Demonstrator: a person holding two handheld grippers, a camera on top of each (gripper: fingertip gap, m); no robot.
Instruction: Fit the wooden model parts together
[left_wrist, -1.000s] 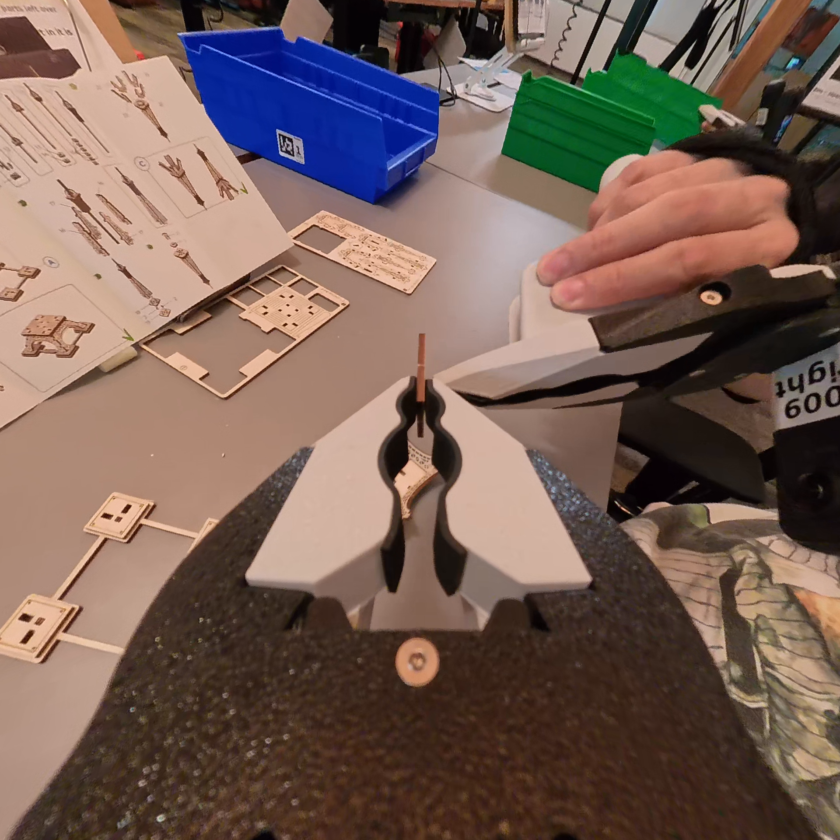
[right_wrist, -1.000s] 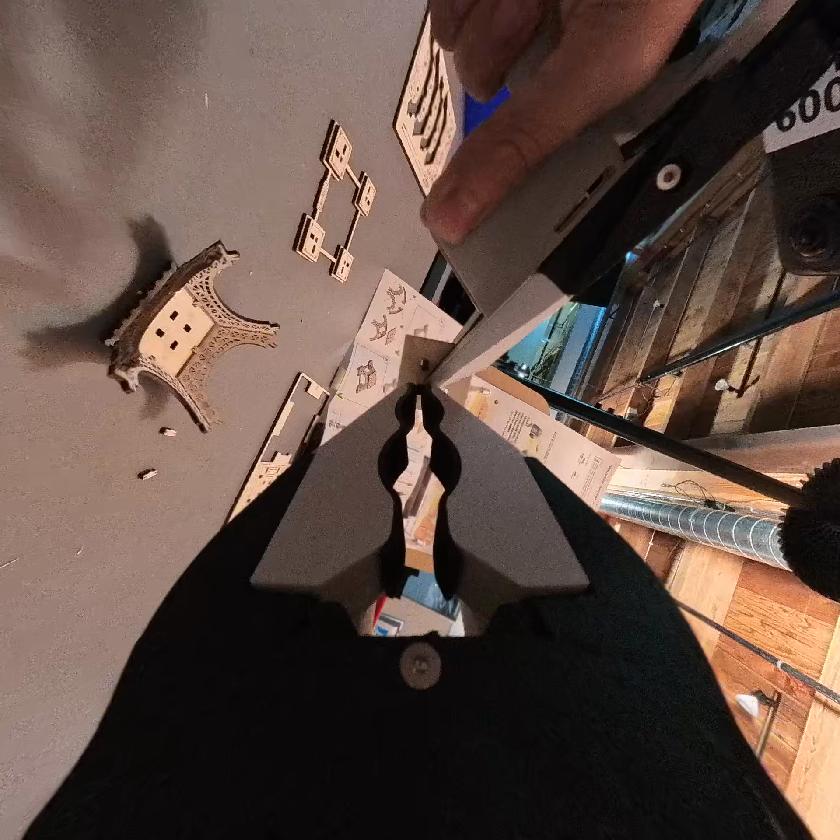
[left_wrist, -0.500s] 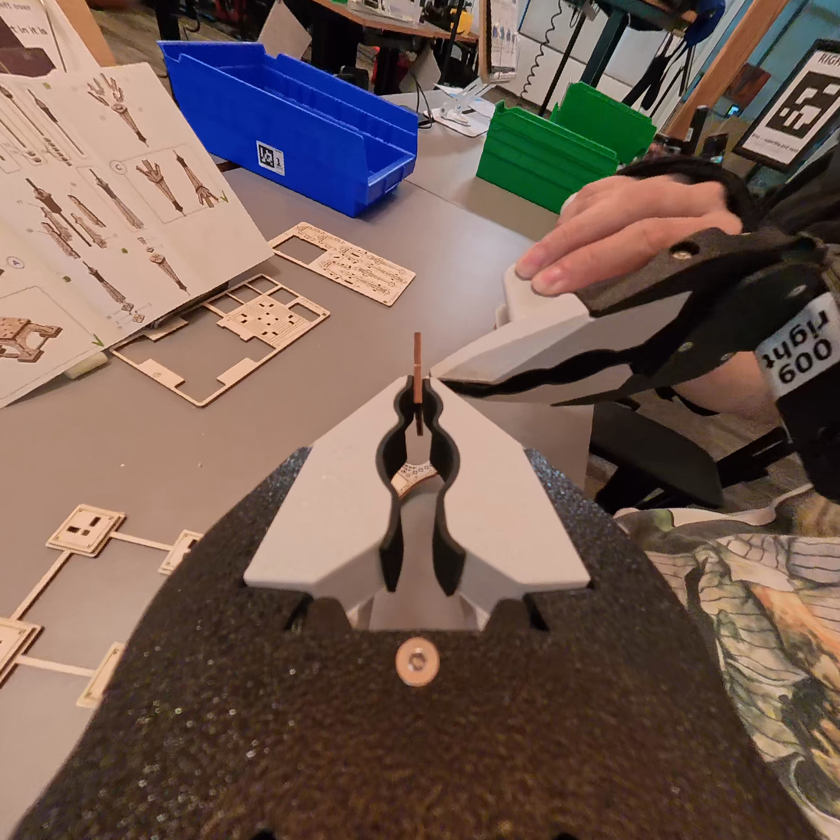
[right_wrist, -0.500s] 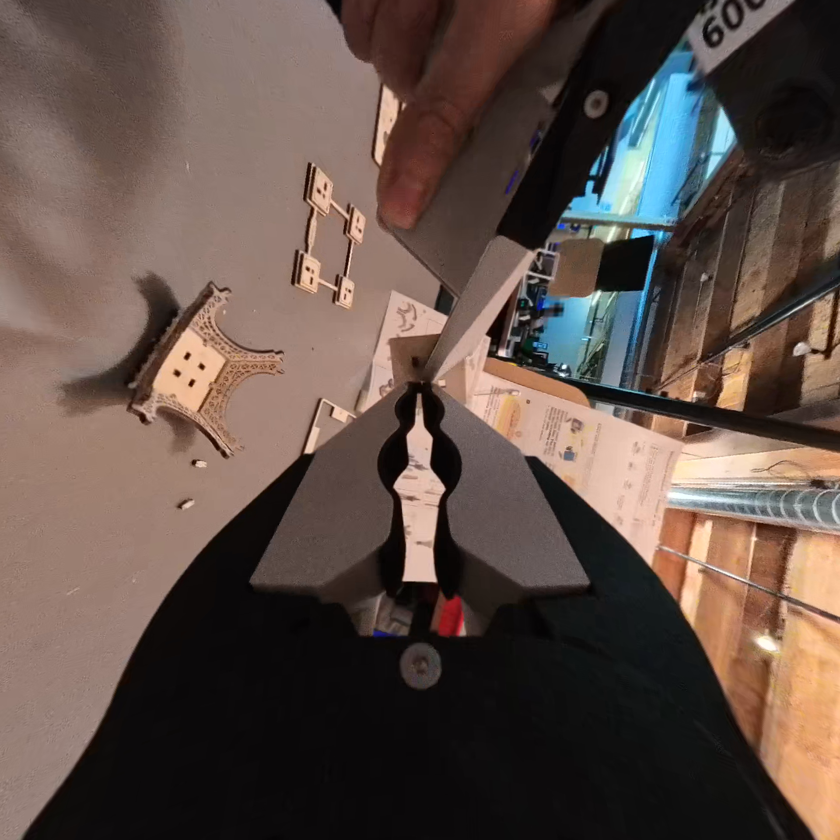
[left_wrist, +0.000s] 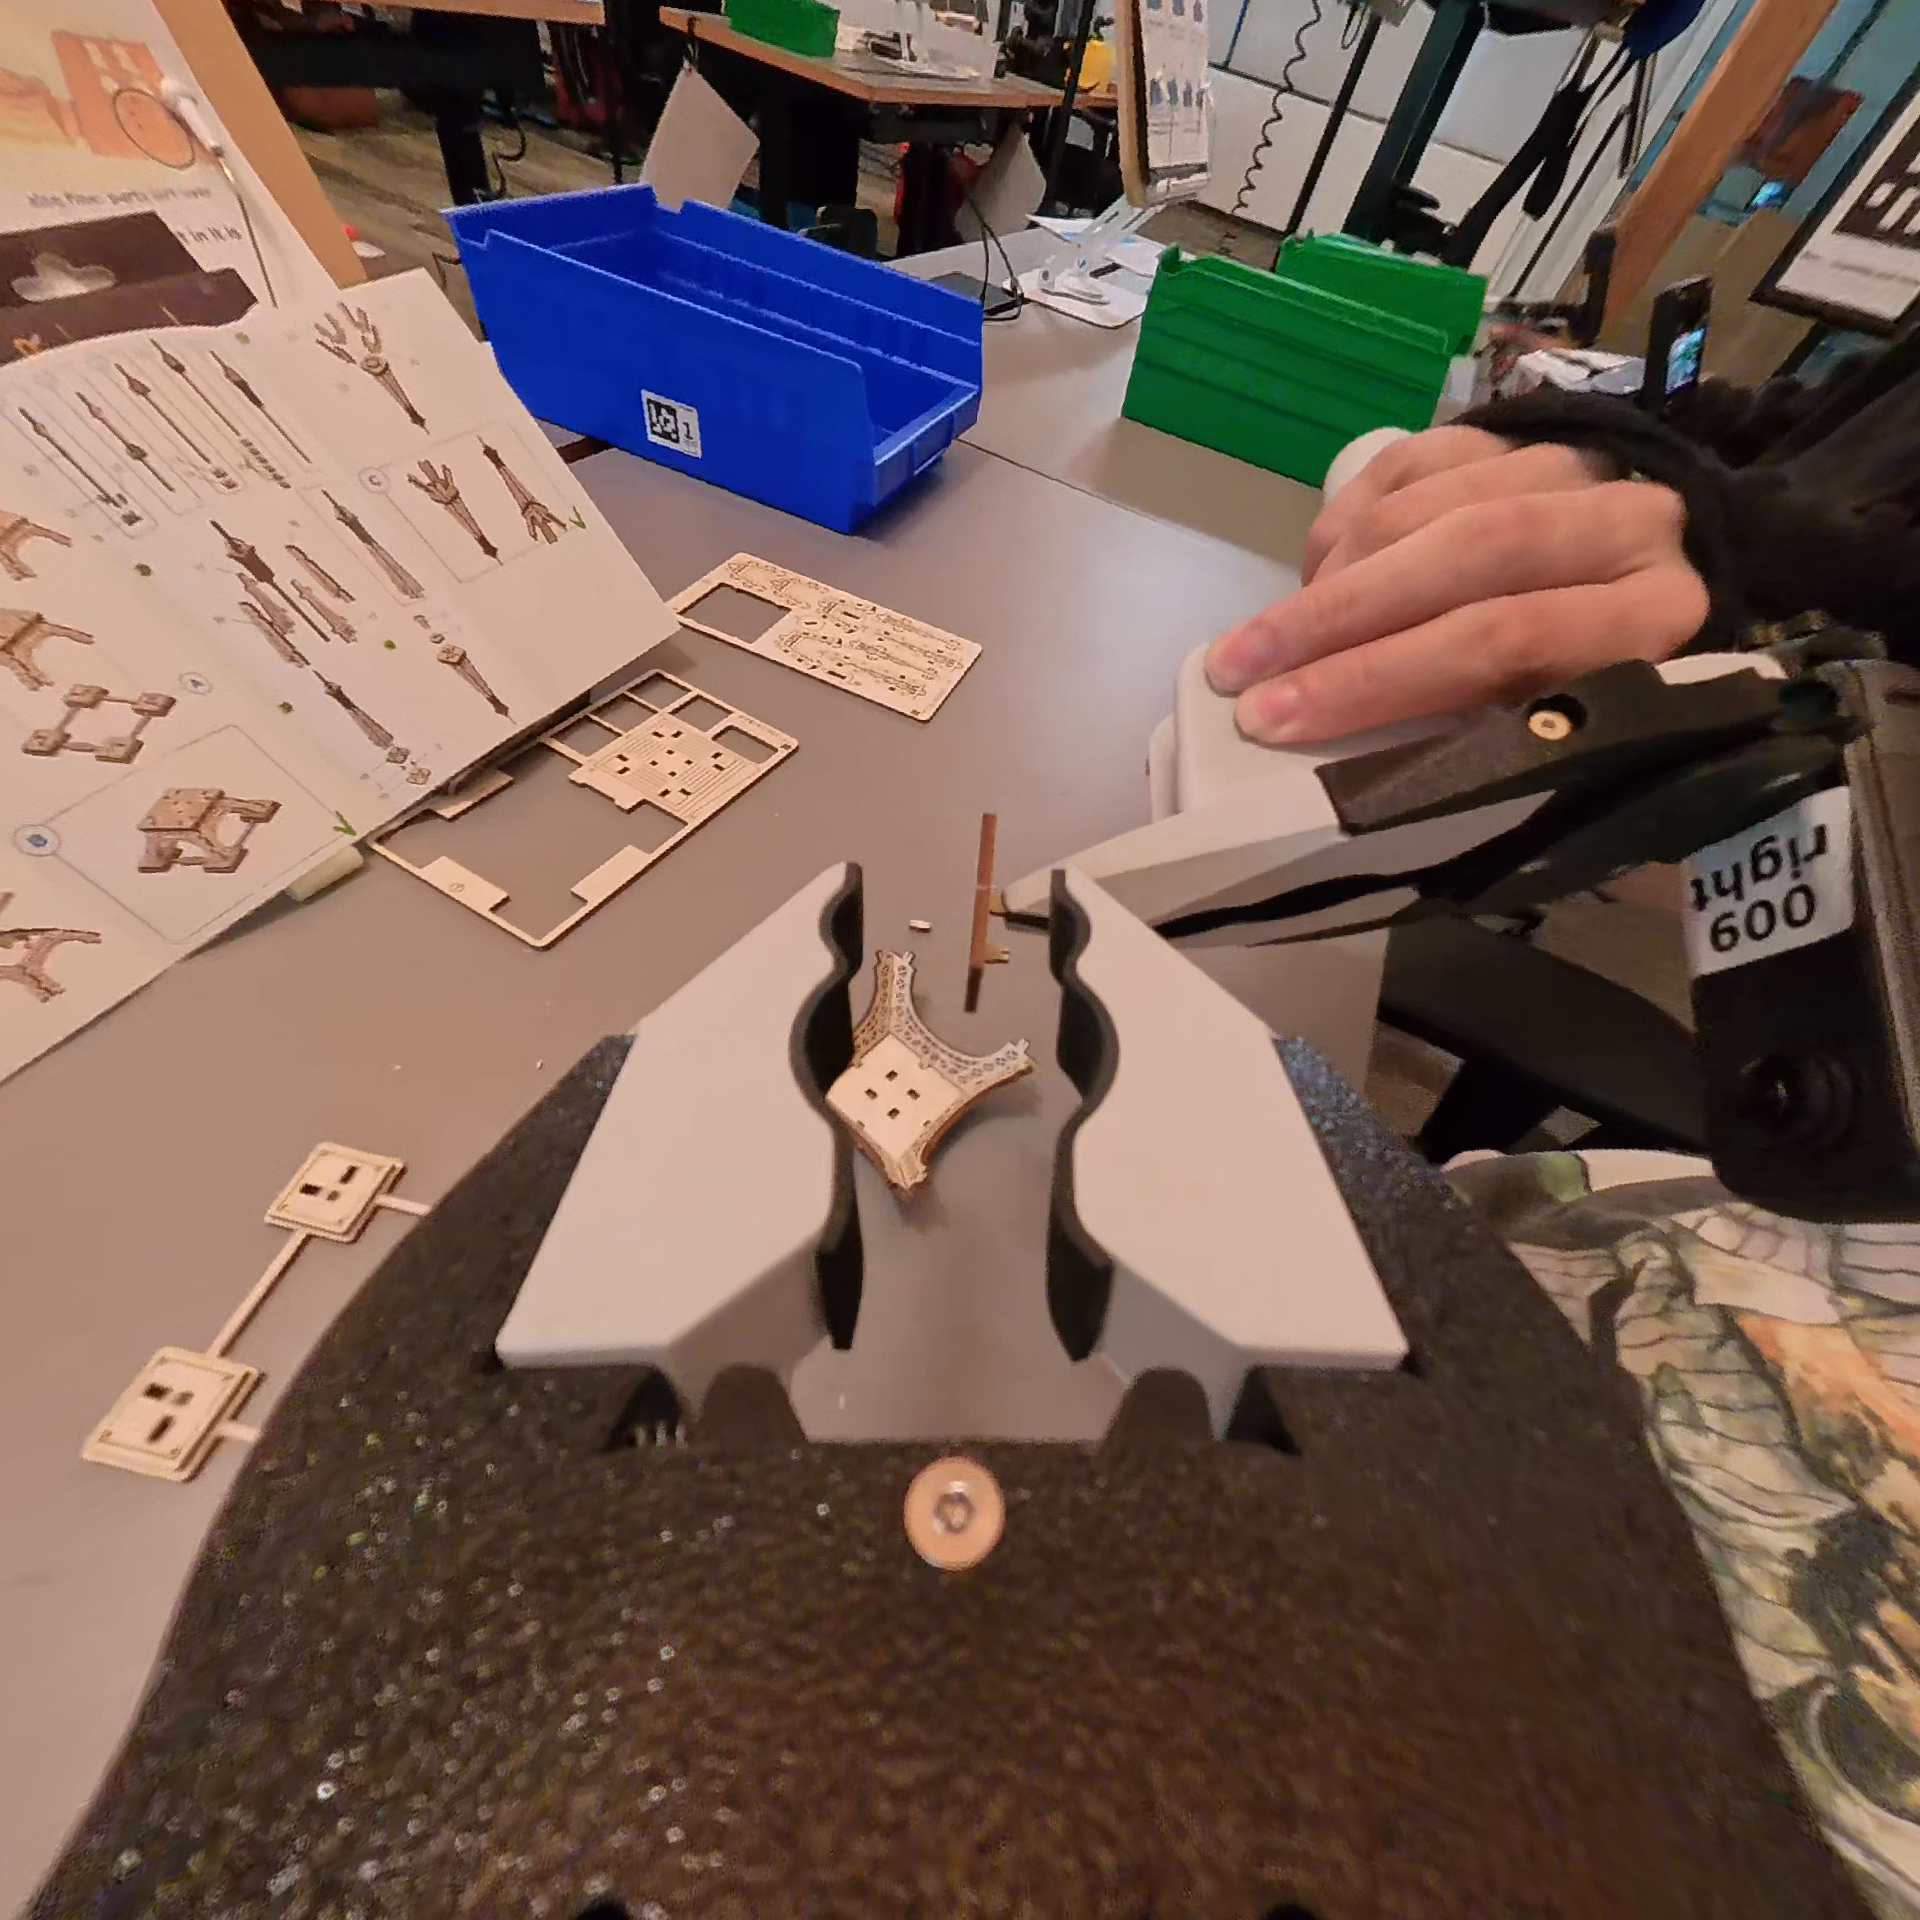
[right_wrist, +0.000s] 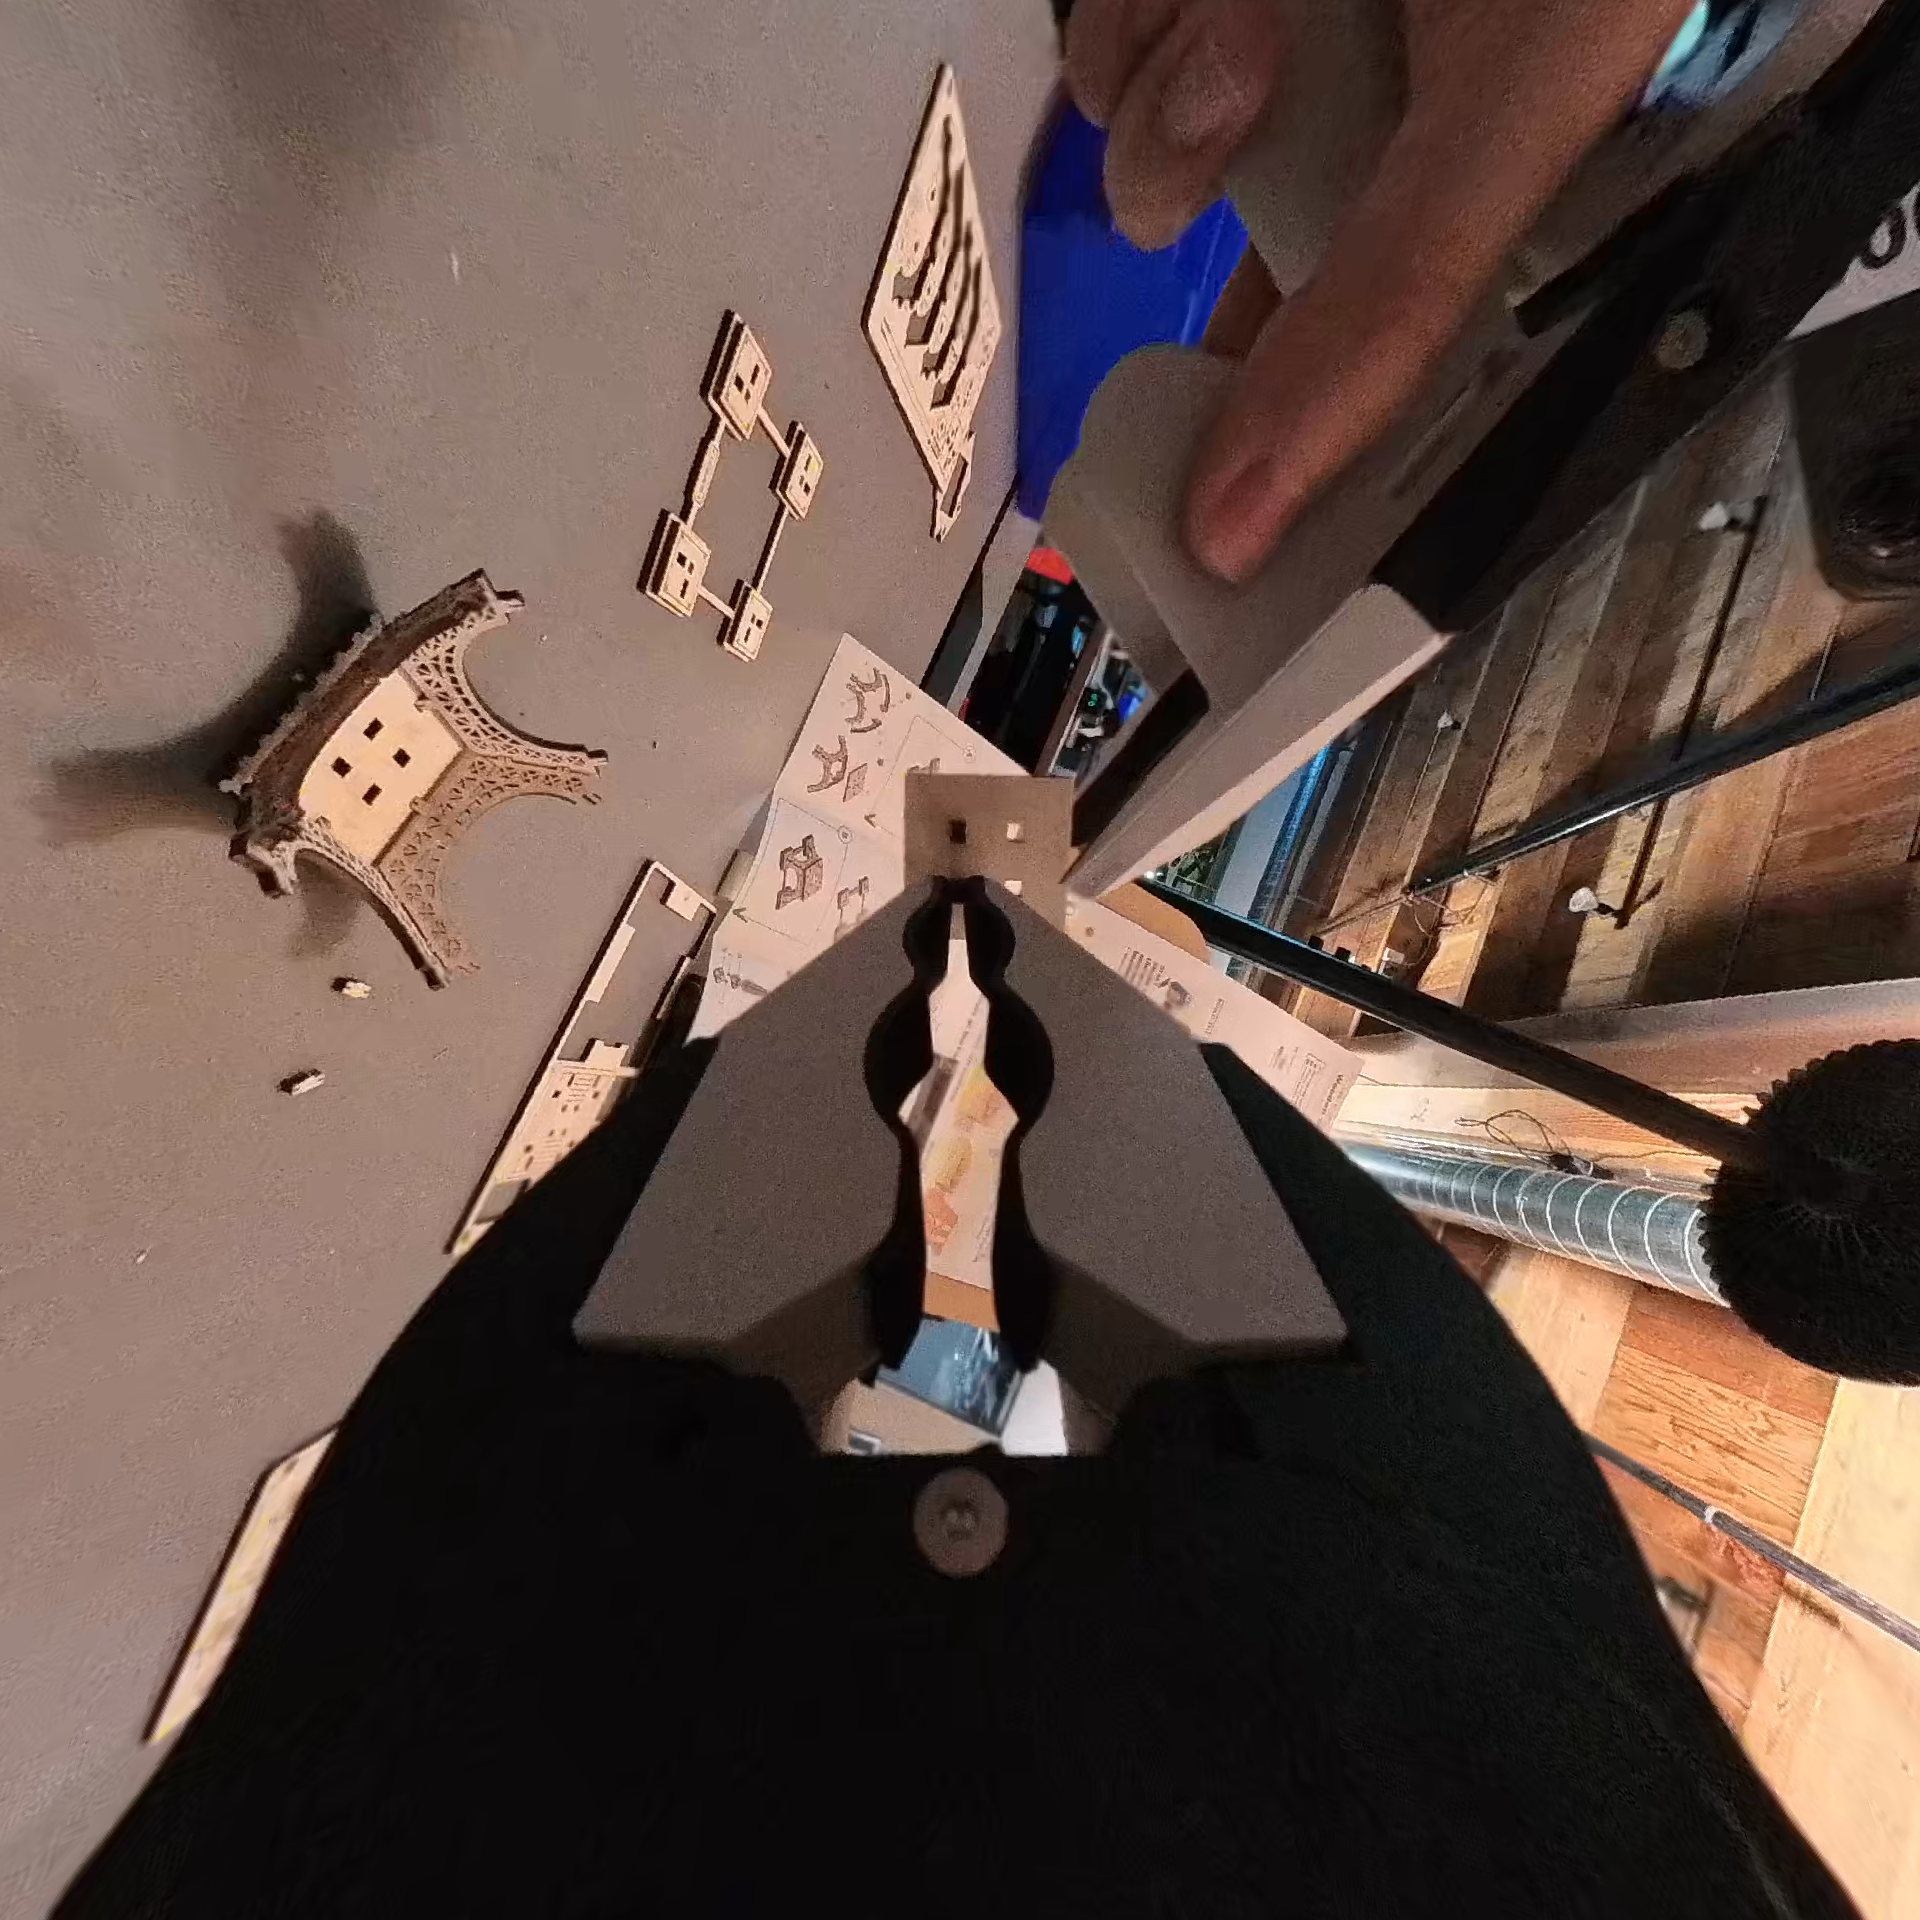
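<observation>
A small square wooden plate (left_wrist: 984, 894) with slots stands edge-on in the left wrist view and face-on in the right wrist view (right_wrist: 987, 831). My right gripper (right_wrist: 958, 896) is shut on its edge and holds it above the table; it comes in from the right in the left wrist view (left_wrist: 1023, 902). My left gripper (left_wrist: 954, 914) is open, its jaws on either side of the plate and not touching it. One of its fingers (right_wrist: 1268, 748) is next to the plate. The arched wooden tower base (left_wrist: 914, 1081) lies on the grey table below, also in the right wrist view (right_wrist: 384, 769).
An instruction sheet (left_wrist: 260, 623) lies at the left. Cut-out wood sheets (left_wrist: 623, 790) (left_wrist: 831, 634) and a frame of linked squares (left_wrist: 332, 1195) lie on the table. A blue bin (left_wrist: 727, 353) and green bins (left_wrist: 1278, 364) stand behind. Small wood scraps (right_wrist: 353, 987) lie near the base.
My left gripper has opened and let go of the plate. The plate now hangs in the right gripper alone. The tower base shows between the left jaws.
</observation>
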